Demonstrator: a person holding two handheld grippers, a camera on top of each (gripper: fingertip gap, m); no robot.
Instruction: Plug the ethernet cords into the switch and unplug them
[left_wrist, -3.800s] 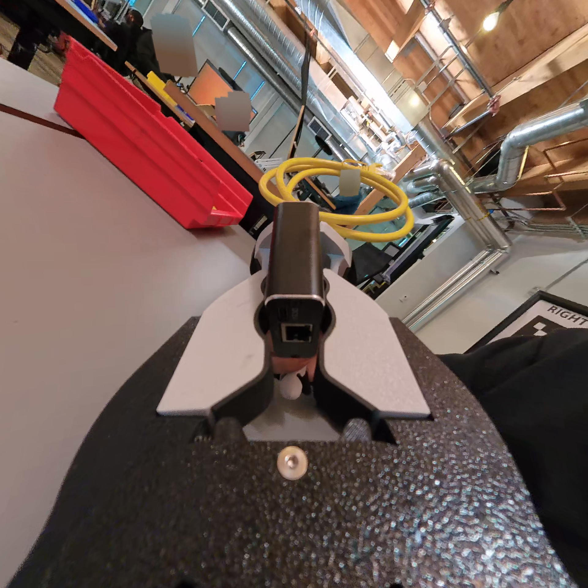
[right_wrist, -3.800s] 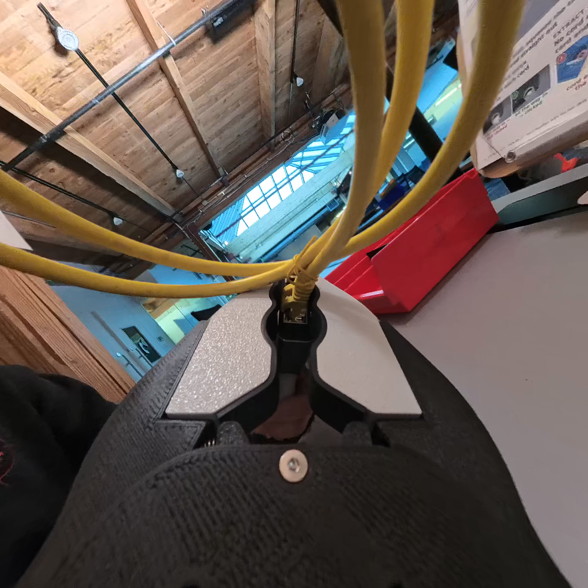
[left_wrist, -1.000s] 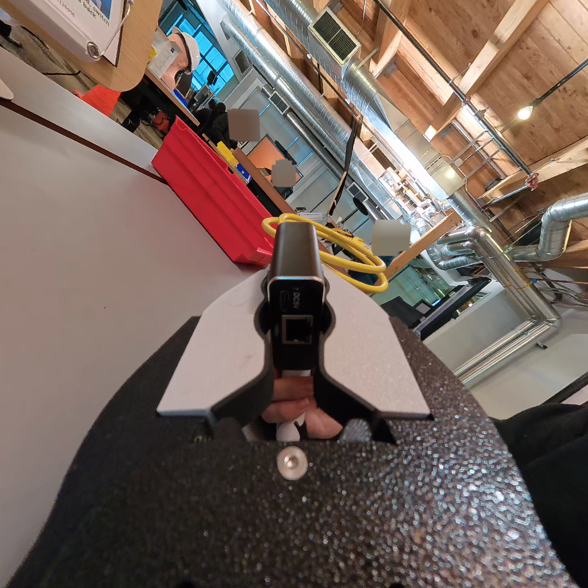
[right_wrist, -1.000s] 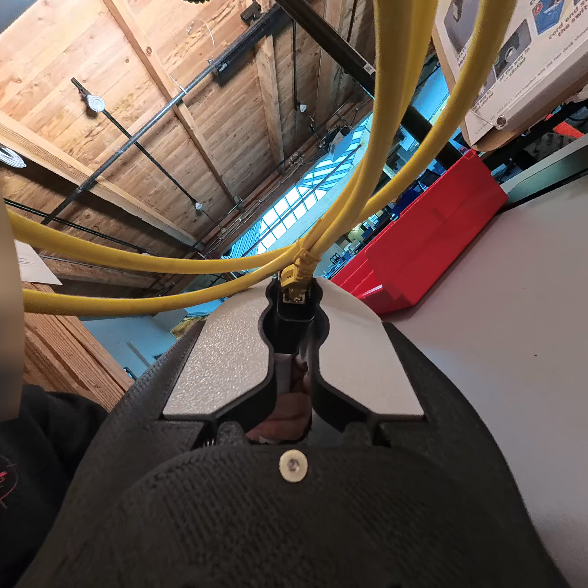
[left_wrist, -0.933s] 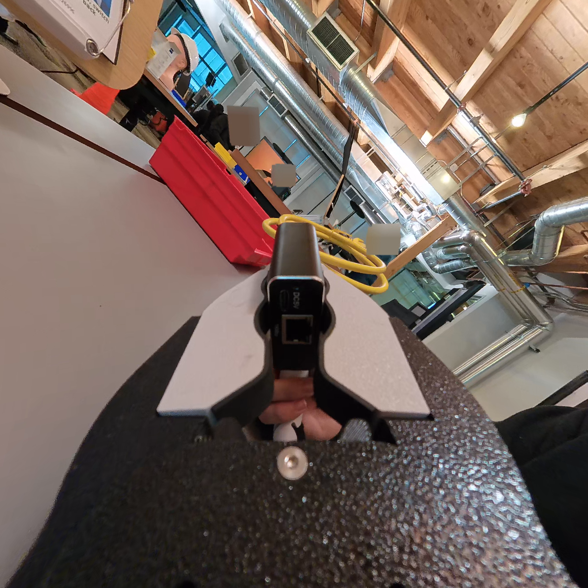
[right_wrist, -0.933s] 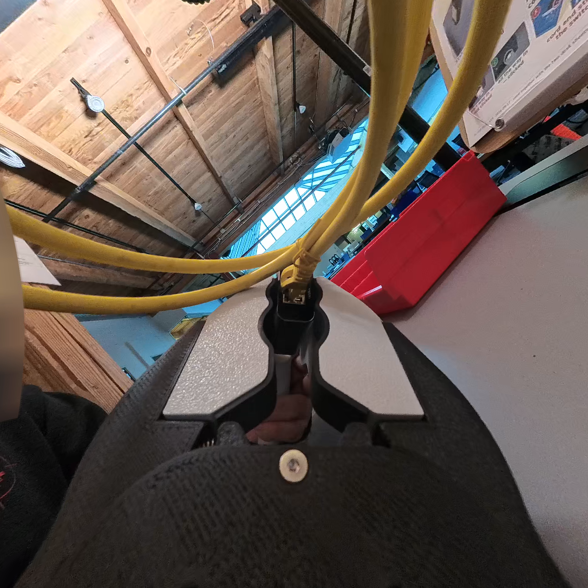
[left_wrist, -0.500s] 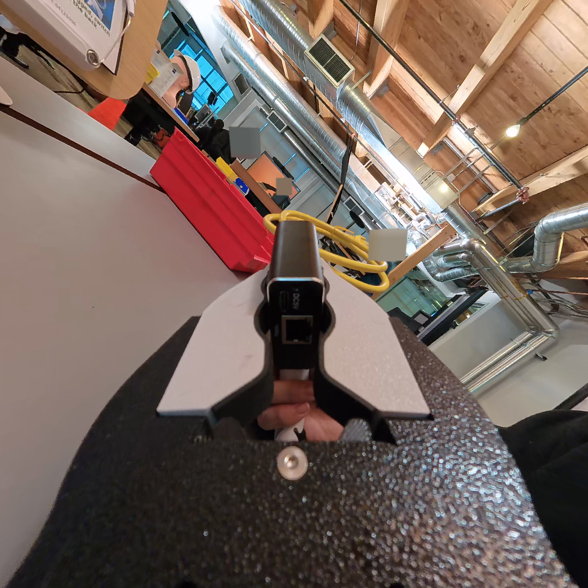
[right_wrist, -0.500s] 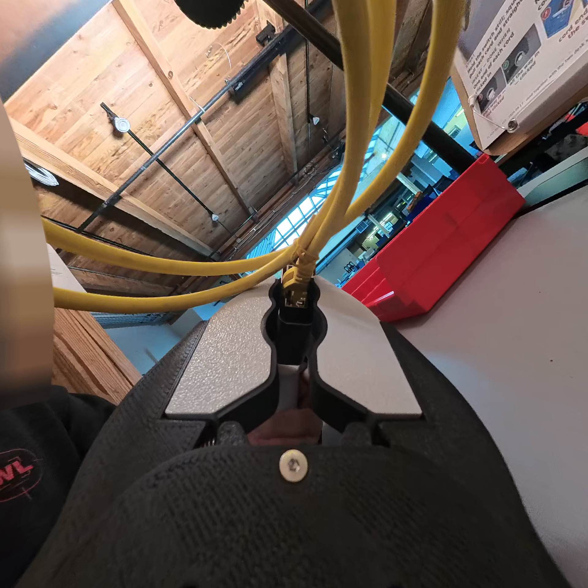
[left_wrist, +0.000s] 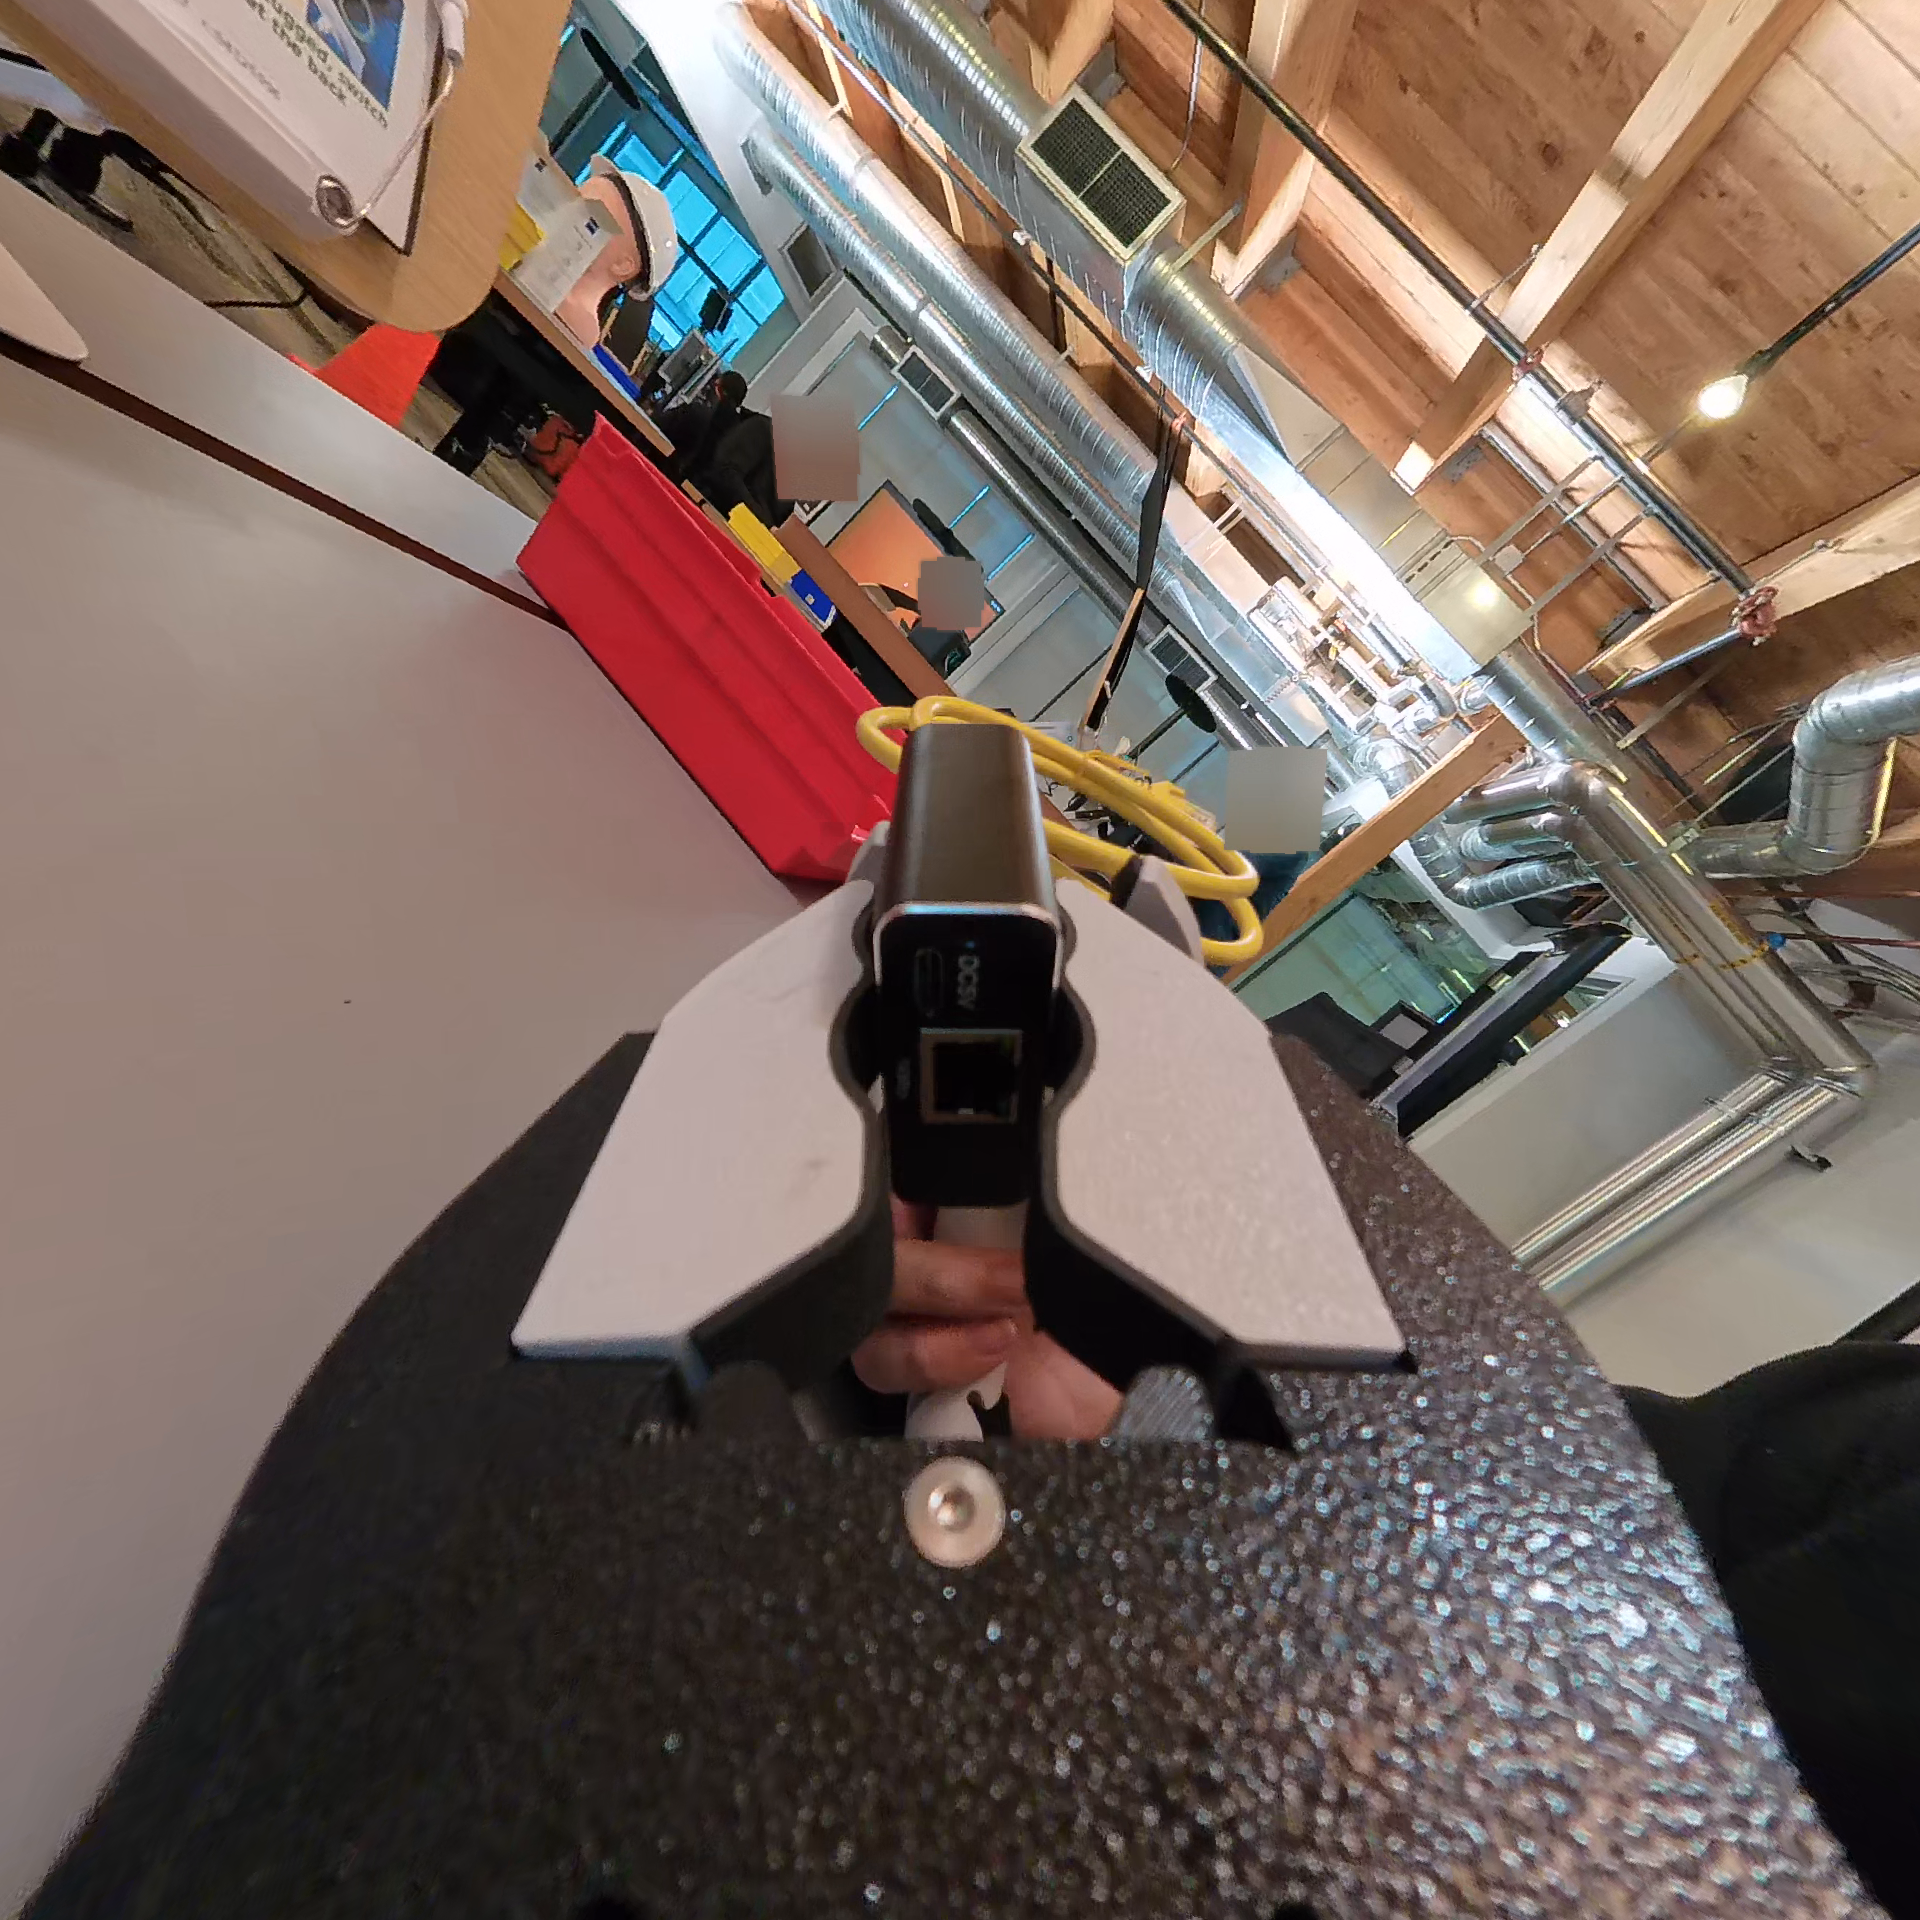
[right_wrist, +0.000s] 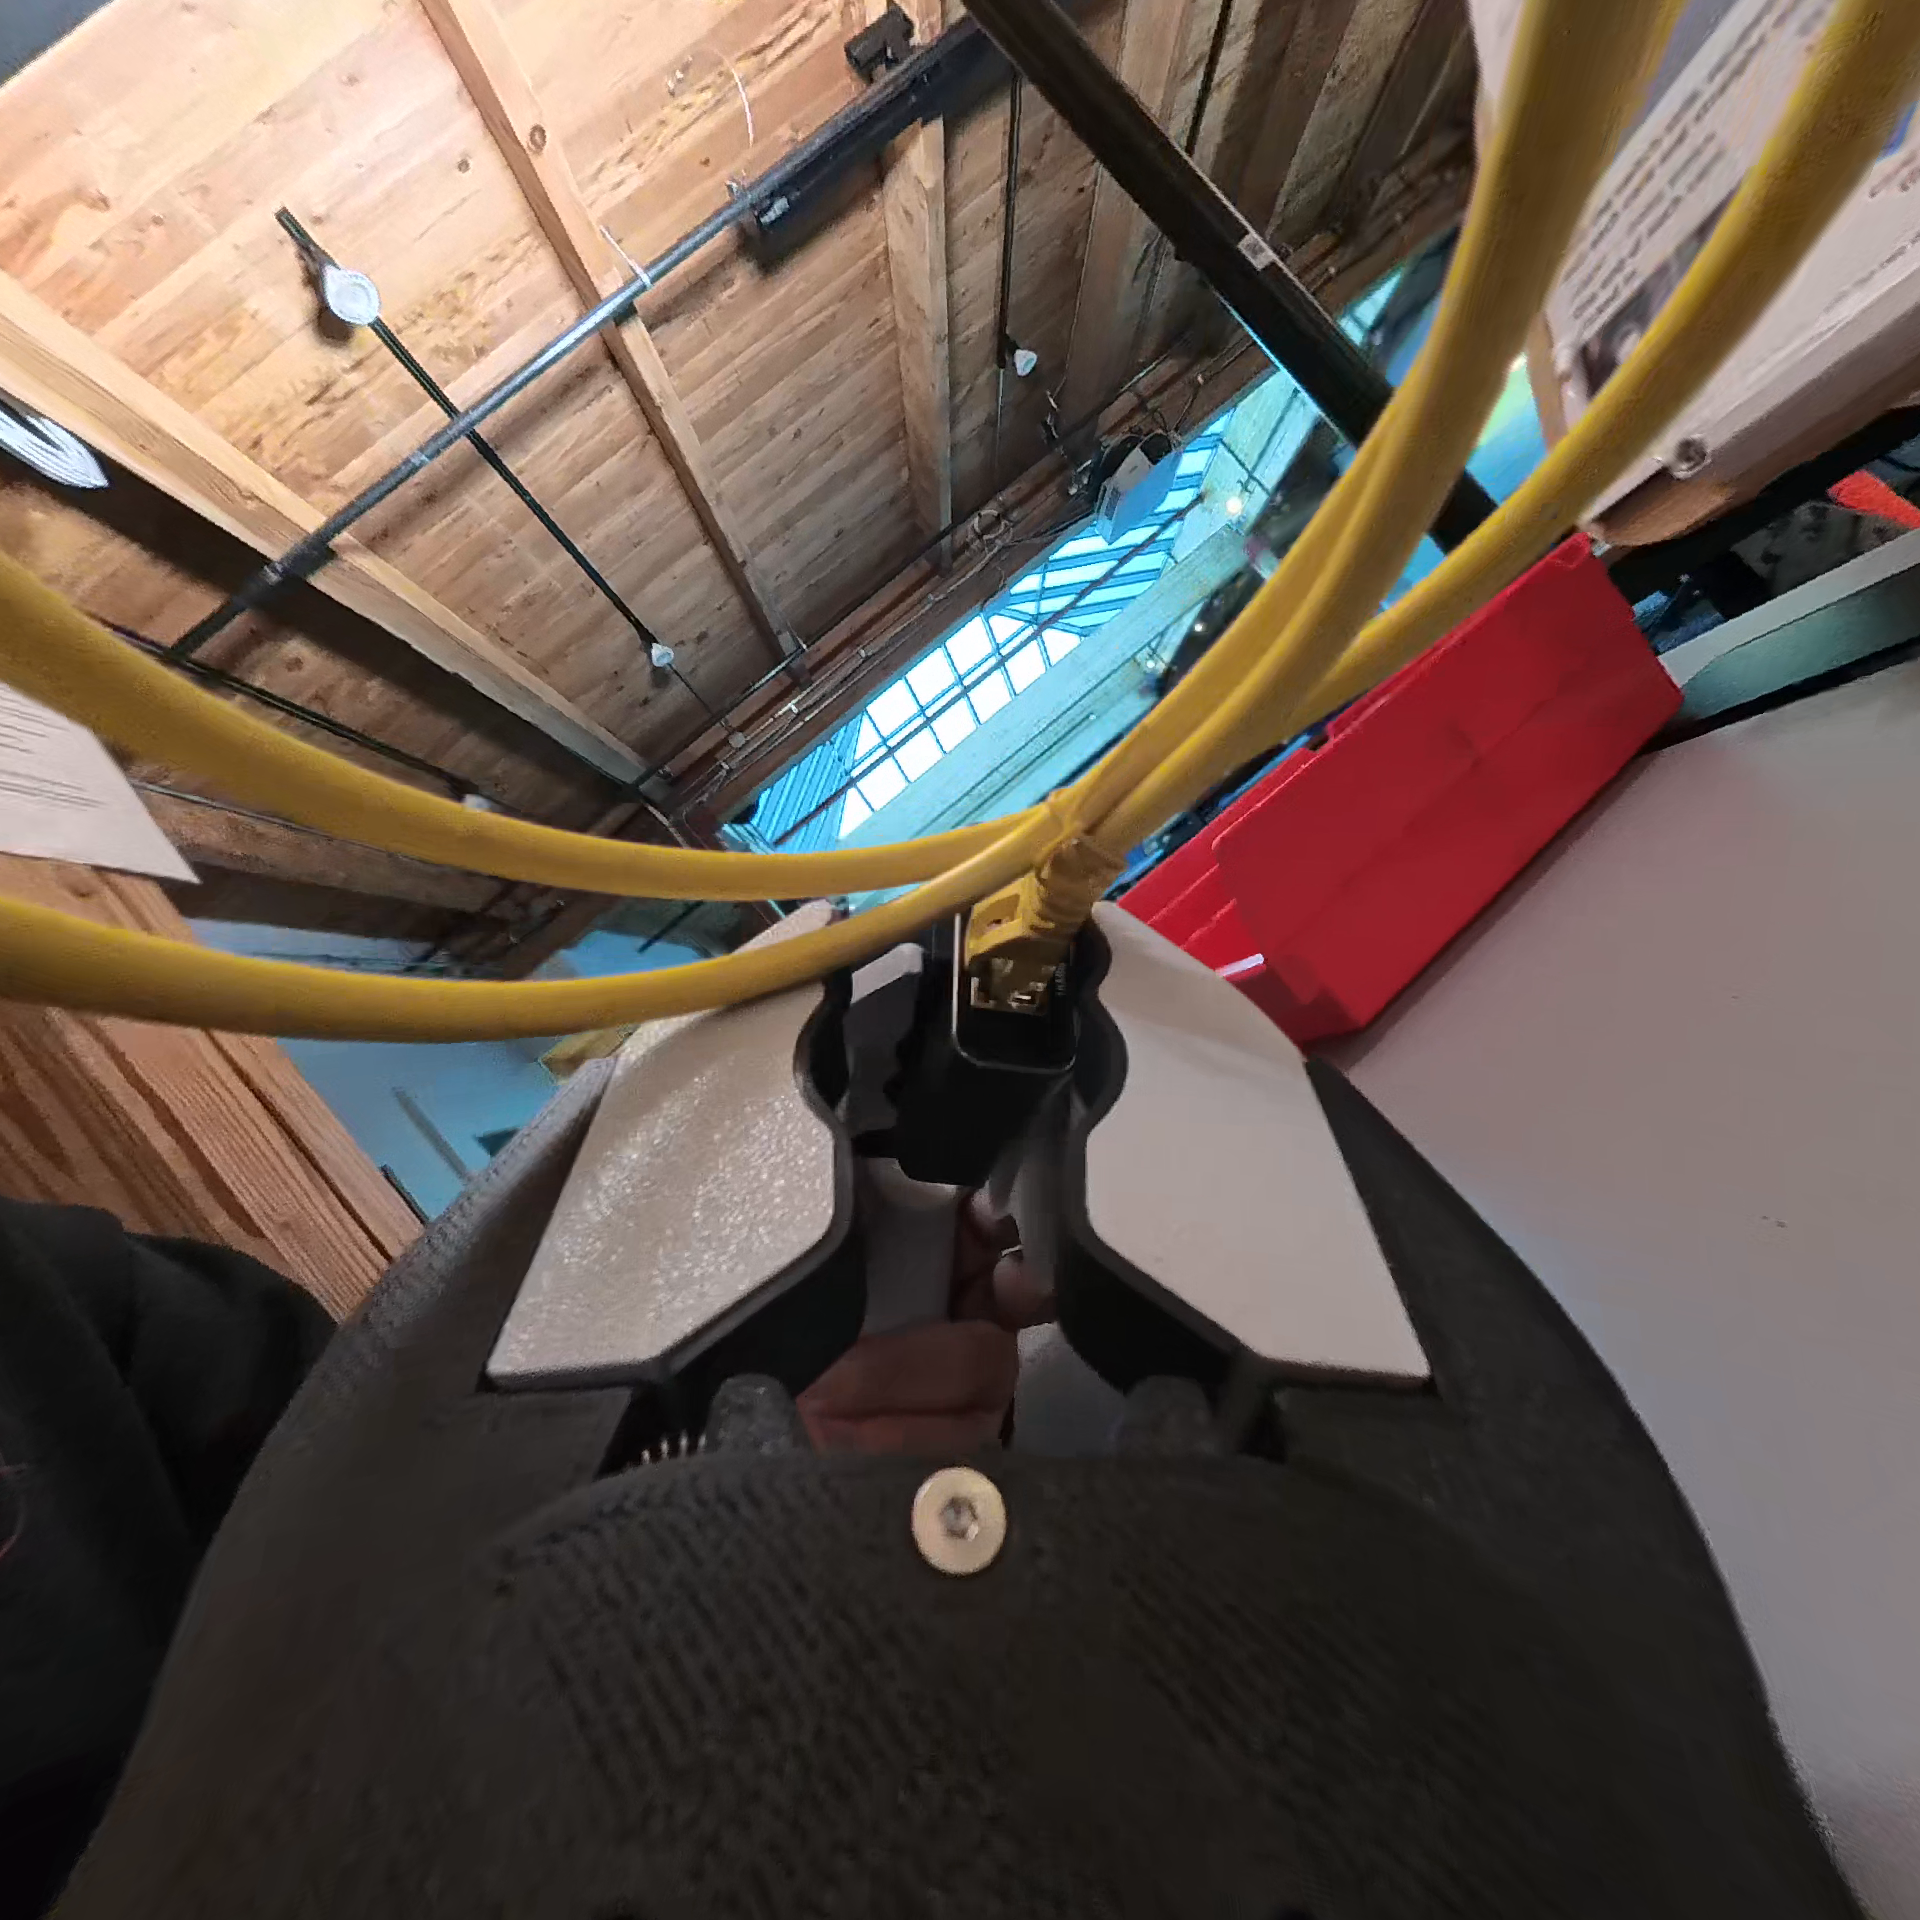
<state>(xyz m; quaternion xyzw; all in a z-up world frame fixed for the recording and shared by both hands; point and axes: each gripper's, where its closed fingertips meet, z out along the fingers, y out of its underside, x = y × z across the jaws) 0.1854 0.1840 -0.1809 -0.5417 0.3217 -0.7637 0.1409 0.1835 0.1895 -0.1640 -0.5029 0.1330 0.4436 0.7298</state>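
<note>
At centre frame in the left wrist view, the left gripper (left_wrist: 966, 997) is clamped on the dark switch (left_wrist: 966, 935), one empty port facing the camera. In the right wrist view, the right gripper's (right_wrist: 971, 1029) fingers stand slightly apart around the switch's far end, where a yellow plug (right_wrist: 1023, 935) sits in a port; whether they grip is unclear. The step looks like unplugging; next likely calls for pinching the plug's latch and pulling straight. The latch is hidden, and the cords (right_wrist: 436, 831) run off frame. A red bin (left_wrist: 686, 644) lies beyond.
</note>
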